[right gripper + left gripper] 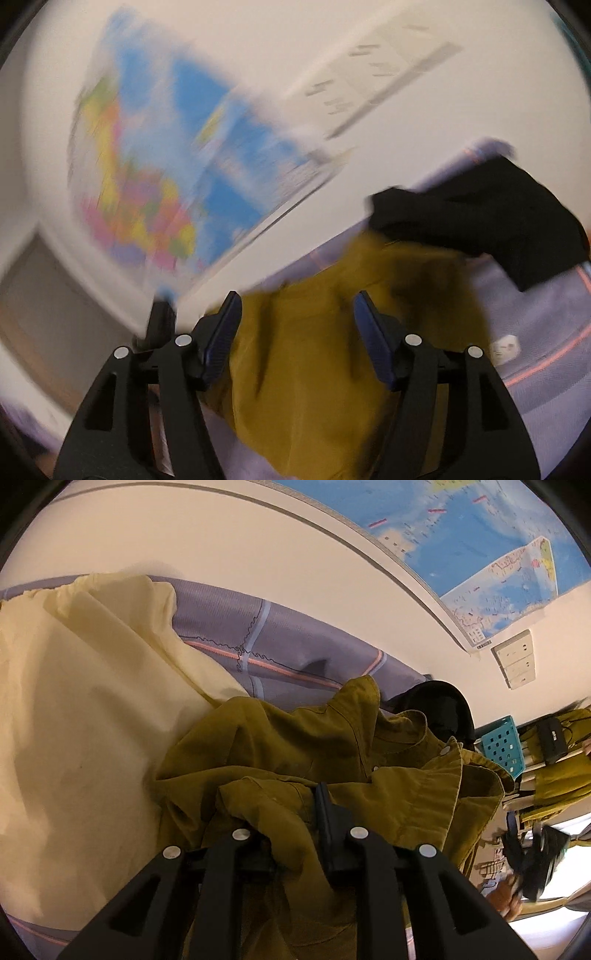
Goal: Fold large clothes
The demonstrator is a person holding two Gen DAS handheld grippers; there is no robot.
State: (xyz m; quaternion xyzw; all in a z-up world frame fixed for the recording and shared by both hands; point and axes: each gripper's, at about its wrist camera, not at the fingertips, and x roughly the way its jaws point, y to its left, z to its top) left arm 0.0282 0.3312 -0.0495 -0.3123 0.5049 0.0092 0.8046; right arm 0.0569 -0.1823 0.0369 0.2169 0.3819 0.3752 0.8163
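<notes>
Lilac bedding (pixel 295 642) with pink and pale-blue stripes is seen below a cream wall, on which a world map (pixel 498 554) is hung. From the left wrist, an olive-mustard shirt (pixel 288 746) is seen crumpled on that bedding, with a pale yellow cloth (pixel 81 701) spread just beside it on the side away from the map. A black garment (pixel 443 701) is tucked behind the shirt's collar, and a teal basket (pixel 502 746) is seen beyond it. A fold of the shirt is pinched between the nearly closed jaws of the left gripper (pixel 295 812).

From the right wrist, everything is blurred. The shirt (pixel 314 369) is spread under and between the fingers of the right gripper (pixel 295 321), whose jaws are held wide and are pressed on nothing. The black garment (pixel 498 221) is laid against the shirt's far edge, and the map (pixel 177 166) is seen above.
</notes>
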